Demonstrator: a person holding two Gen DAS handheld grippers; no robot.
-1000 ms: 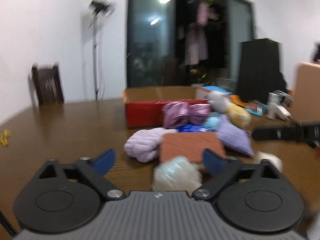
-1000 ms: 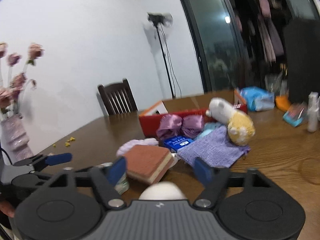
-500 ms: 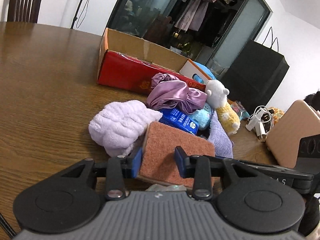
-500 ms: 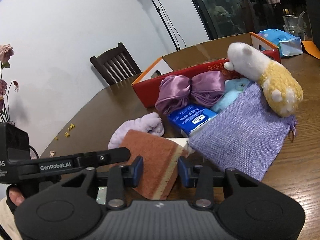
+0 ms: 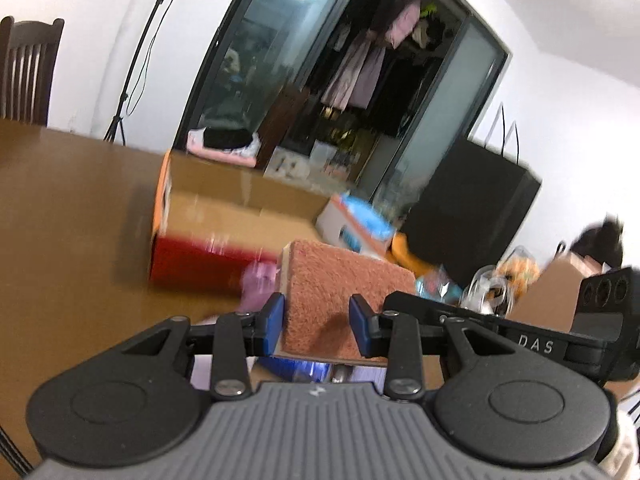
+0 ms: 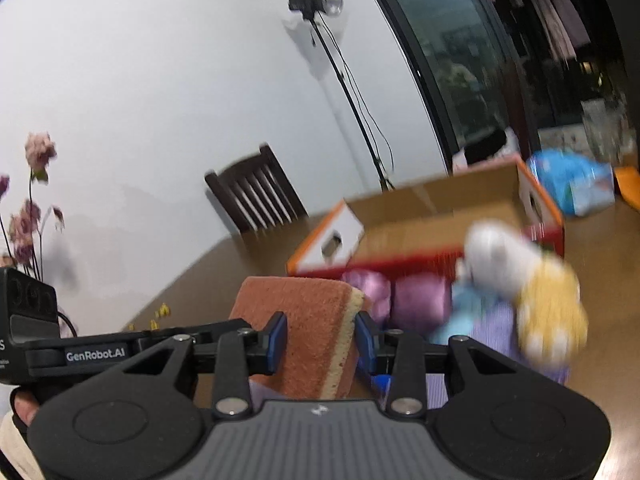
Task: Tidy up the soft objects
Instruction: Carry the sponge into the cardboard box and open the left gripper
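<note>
Holding one sponge (image 5: 340, 280) between both tools: left gripper (image 5: 318, 322) has its blue pads closed partway on the near end of the rust-coloured scouring face, and right gripper (image 6: 320, 338) is likewise clamped across the same sponge (image 6: 308, 320), where the yellow foam layer shows at the edge. Sponge sits clear of the table (image 5: 60, 220), in front of the open red cardboard box (image 5: 224, 216). Remaining soft items, a plush toy (image 6: 528, 292), purple satin scrunchies (image 6: 416, 300) and a lilac pouch (image 6: 496, 332), lie heaped just outside the box's near wall. Judgement: carry-to-box step. To do it well, keep both grips level and moving together so the foam does not twist, clear the near wall, then release over the bare box floor. Frames blurred; contact depth uncertain.
</note>
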